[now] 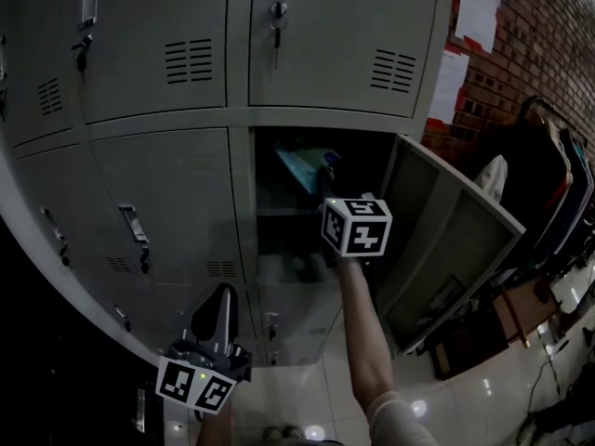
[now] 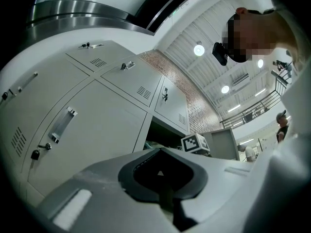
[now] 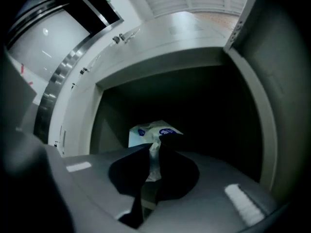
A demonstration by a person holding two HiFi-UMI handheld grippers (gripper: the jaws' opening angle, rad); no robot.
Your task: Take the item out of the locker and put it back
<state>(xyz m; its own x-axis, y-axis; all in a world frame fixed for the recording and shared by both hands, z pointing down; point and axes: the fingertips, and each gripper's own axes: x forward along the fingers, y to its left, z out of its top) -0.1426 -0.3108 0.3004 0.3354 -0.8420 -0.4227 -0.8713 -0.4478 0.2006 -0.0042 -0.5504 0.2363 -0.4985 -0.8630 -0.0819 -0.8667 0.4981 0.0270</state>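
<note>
In the head view an open locker (image 1: 270, 189) shows its dark inside, with its door (image 1: 451, 235) swung out to the right. My right gripper (image 1: 327, 169) reaches level into the upper compartment, the marker cube (image 1: 356, 226) behind it. It is shut on the edge of a white plastic pack with blue print (image 3: 151, 131), seen faintly as a bluish shape (image 1: 299, 167) inside the locker. In the right gripper view the wrapper is pinched between the jaws of my right gripper (image 3: 155, 147). My left gripper (image 1: 221, 297) hangs low at the left, shut and empty, tilted up toward the closed lockers (image 2: 97, 125).
Closed grey locker doors with handles (image 1: 133, 223) and keys (image 1: 275, 21) surround the open one. A shelf (image 1: 284, 210) divides the open locker. A brick wall with papers (image 1: 479, 7) and dark clutter (image 1: 539, 184) stand at the right. A person (image 2: 281, 126) stands far off.
</note>
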